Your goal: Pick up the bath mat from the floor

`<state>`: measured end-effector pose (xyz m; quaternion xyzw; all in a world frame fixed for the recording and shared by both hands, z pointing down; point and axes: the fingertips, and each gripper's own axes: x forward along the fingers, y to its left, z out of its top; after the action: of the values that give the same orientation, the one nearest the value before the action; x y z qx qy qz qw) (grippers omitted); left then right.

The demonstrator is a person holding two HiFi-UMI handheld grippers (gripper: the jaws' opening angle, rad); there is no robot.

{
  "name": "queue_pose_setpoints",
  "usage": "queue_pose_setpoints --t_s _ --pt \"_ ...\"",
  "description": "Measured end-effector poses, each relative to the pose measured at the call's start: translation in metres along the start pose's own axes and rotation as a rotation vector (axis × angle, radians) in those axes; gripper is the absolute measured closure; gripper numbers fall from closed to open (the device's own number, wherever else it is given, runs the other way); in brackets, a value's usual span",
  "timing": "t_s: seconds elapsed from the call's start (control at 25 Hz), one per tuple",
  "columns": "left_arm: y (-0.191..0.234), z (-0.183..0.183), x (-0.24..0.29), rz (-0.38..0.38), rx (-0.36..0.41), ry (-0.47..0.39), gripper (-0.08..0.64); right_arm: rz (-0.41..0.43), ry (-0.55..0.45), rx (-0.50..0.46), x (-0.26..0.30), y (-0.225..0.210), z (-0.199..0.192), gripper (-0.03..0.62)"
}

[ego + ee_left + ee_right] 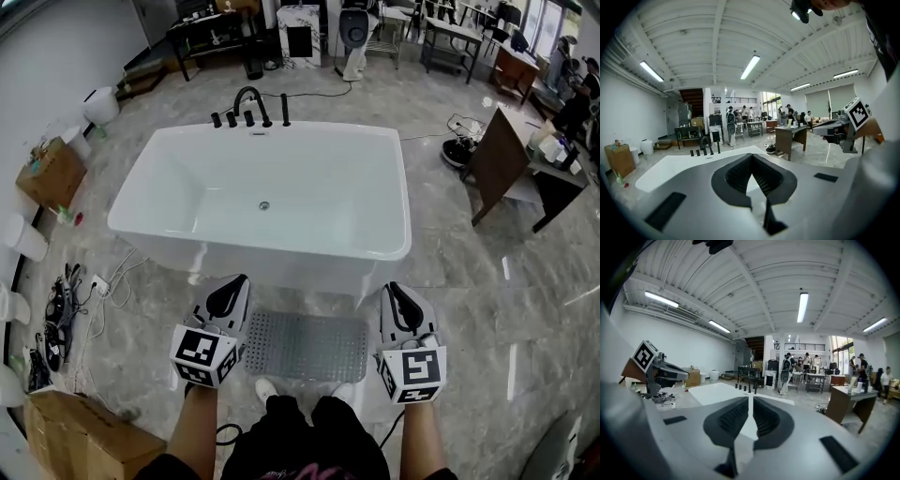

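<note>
A grey perforated bath mat lies flat on the marble floor, right against the near side of a white bathtub. My left gripper hovers over the mat's left end, my right gripper over its right end. Both point forward at the tub and are held level above the floor. Both are shut with nothing between the jaws, as the left gripper and the right gripper show in their own views. Neither gripper view shows the mat.
Black taps stand on the tub's far rim. Cardboard boxes and cables lie at the left, a dark wooden desk at the right. People and tables fill the far room. The person's feet stand at the mat's near edge.
</note>
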<state>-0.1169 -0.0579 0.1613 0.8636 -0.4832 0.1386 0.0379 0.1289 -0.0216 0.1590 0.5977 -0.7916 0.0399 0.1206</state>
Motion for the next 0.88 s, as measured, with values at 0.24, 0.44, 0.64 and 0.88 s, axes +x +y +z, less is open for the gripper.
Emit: queue_pose_setpoints --t_s 0.24,0.44,0.64,0.88 --pt "0.024 -0.053 0.012 -0.03 -0.054 0.093 0.551 0.016 0.098 0.013 0.026 0.021 -0.039 0.568" --pt "0.043 -0.131 0.027 -0.022 -0.108 0.203 0.551 0.017 0.214 0.022 0.042 0.029 -0.104 0.563" --pt "0.043 -0.248 0.041 -0.036 -0.152 0.341 0.38 0.049 0.344 0.058 0.053 0.032 -0.21 0.434" --pt "0.043 -0.434 0.056 -0.016 -0.18 0.523 0.334 0.046 0.519 0.121 0.064 0.036 -0.391 0.38"
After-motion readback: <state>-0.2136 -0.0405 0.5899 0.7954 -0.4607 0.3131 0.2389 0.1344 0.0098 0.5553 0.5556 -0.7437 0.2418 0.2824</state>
